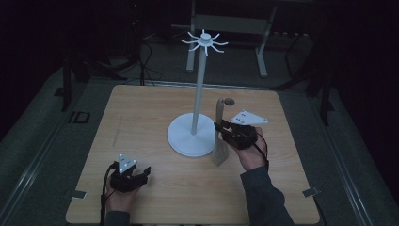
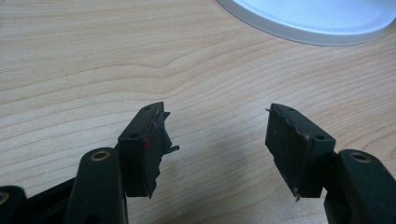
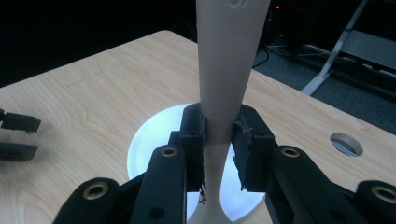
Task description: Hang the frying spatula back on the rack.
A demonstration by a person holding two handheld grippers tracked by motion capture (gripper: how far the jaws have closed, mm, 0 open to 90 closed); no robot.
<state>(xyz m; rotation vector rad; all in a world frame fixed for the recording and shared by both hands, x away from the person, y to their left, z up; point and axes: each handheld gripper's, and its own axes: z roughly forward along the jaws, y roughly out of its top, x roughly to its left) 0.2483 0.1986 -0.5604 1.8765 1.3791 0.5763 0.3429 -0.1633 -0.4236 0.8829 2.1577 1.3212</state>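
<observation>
Broadly, a pale wooden table point(image 1: 155, 197) takes up the middle of the high view, with dark floor, cables and a metal frame point(image 1: 230, 23) beyond its far edge. "ID" is marked on the grey surface just left of the table. Near the table's centre stands a white stand point(image 1: 194, 134): a round base, a thin upright pole and a ring of spoke-like hooks at the top. Its base rim also shows at the top of the left gripper view.

Just right of the base, a beige spatula point(image 1: 219, 136) stands nearly upright, blade end down by the table and handle end up. The right gripper point(image 1: 221, 127) is clamped on the spatula's narrow neck; in the right gripper view the spatula point(image 3: 224, 70) rises between the jaws, with the white base behind it.

At the near left, the left gripper point(image 1: 141, 174) rests low over bare wood, its jaws spread wide apart around nothing, well apart from the stand.
</observation>
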